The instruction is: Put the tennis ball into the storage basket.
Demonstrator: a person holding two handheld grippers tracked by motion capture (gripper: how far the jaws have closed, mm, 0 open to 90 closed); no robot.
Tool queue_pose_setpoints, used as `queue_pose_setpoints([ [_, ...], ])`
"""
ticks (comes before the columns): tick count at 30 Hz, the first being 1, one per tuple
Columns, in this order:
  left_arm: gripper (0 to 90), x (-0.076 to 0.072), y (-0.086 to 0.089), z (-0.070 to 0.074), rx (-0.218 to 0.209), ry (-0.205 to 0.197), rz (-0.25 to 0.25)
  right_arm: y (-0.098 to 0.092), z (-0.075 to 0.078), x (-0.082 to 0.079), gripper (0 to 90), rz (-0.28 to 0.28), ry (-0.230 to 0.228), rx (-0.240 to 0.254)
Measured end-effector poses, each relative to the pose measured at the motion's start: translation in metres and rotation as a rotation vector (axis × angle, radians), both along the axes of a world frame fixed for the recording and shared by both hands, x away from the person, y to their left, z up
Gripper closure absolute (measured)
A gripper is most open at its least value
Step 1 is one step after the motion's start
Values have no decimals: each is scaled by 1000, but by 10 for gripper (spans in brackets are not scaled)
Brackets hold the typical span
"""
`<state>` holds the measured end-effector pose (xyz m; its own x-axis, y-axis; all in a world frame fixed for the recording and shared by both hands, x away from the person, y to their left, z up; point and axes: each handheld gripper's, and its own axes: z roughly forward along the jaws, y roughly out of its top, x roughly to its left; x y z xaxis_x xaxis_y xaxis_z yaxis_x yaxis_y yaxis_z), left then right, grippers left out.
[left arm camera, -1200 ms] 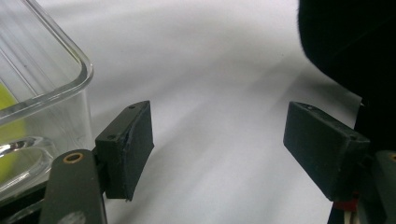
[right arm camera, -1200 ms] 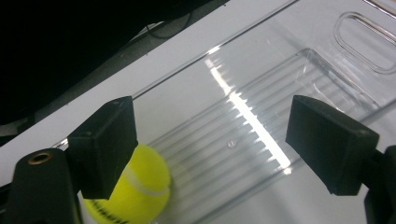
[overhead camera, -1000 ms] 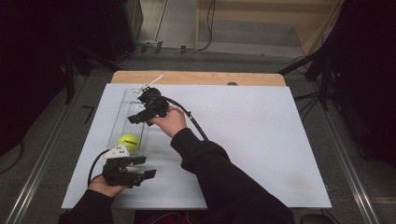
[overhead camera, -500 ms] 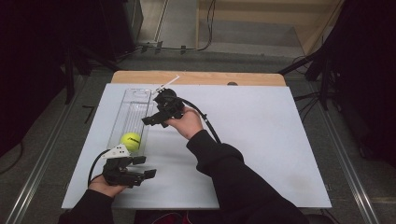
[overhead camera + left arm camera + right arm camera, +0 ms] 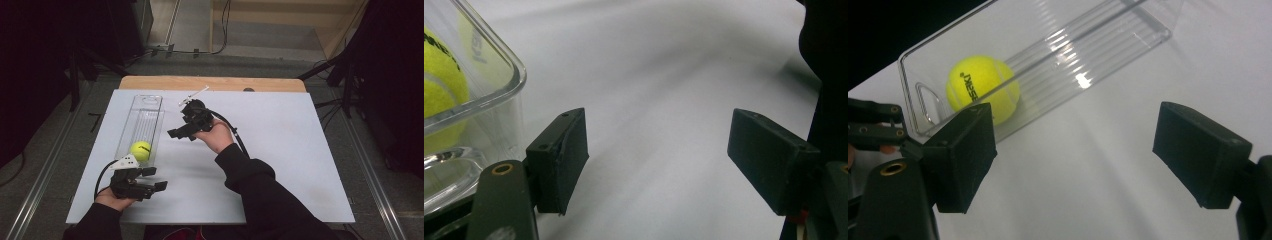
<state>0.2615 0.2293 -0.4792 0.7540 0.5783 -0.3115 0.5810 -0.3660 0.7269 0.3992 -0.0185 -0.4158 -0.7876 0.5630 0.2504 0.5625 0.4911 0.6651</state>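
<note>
Tennis ball (image 5: 983,88) in clear bin (image 5: 1088,55), beyond fingers (image 5: 964,155).

Black lettering runs across the yellow tennis ball (image 5: 983,88) lying in the clear plastic bin (image 5: 1128,35), at about 10 o'clock in the right gripper view; it appears to read "asaki". Its start is hidden, and no other text is legible.

This looks like a lab or recording studio: a white-covered tabletop (image 5: 280,150) stands on a bare grey floor (image 5: 45,165) among dark curtains (image 5: 45,45), metal rails (image 5: 372,180) and trailing cables (image 5: 200,50).
</note>
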Motion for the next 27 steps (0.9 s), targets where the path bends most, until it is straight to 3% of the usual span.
queue_pose_setpoints([
  [10,246,0,0,0,-4,5,6,-22,-6,-16,155,3,-7,-7],
  [18,245,1,-1,-1,-7,7,5,-45,-16,-21,158,-11,19,5],
  [27,246,2,-1,-2,-3,7,6,-66,-19,-30,158,-24,11,26],
])
